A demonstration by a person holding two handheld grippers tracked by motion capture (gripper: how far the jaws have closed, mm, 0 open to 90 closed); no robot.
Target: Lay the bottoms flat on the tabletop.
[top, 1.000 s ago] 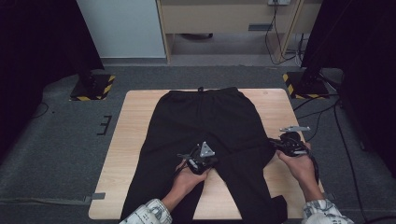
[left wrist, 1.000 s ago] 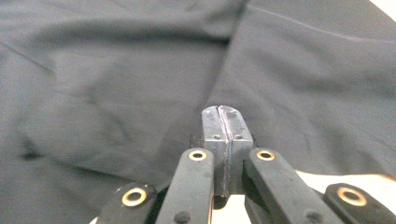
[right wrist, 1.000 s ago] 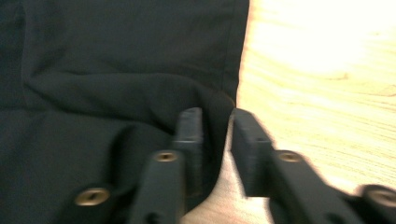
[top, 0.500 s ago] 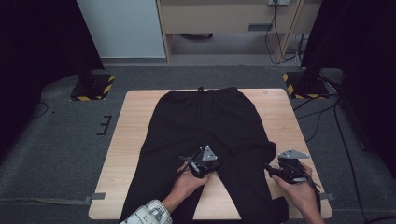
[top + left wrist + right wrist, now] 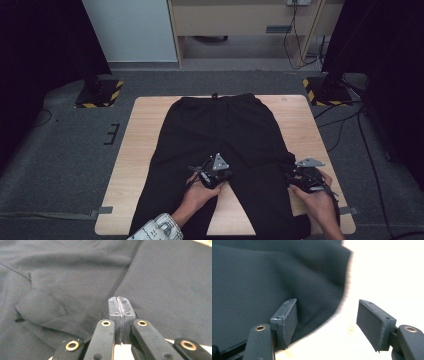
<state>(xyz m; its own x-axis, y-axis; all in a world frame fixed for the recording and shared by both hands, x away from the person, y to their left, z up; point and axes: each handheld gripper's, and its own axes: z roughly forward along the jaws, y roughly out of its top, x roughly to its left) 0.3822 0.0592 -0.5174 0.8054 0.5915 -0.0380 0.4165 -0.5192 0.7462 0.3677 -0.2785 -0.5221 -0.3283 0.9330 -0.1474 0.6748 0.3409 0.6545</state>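
One wooden surface (image 5: 145, 150) carries black trousers (image 5: 220, 135) laid flat, waistband at the far edge, legs toward the person. Left claw (image 5: 119, 305) is clamped tight at the crotch, where the legs part (whether it pinches any cloth I cannot tell). Right claw (image 5: 327, 323) has just been opening; it gapes over the right leg's outer edge, gripping nothing.

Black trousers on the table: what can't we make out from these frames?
- High view: the hems of the black trousers are cut off by the bottom edge.
- Left gripper view: the left hand-held gripper has its jaws pressed together; whether they pinch fabric cannot be told.
- Right gripper view: the trouser edge is blurred and the wooden table washed out between the open jaws of the right hand-held gripper.
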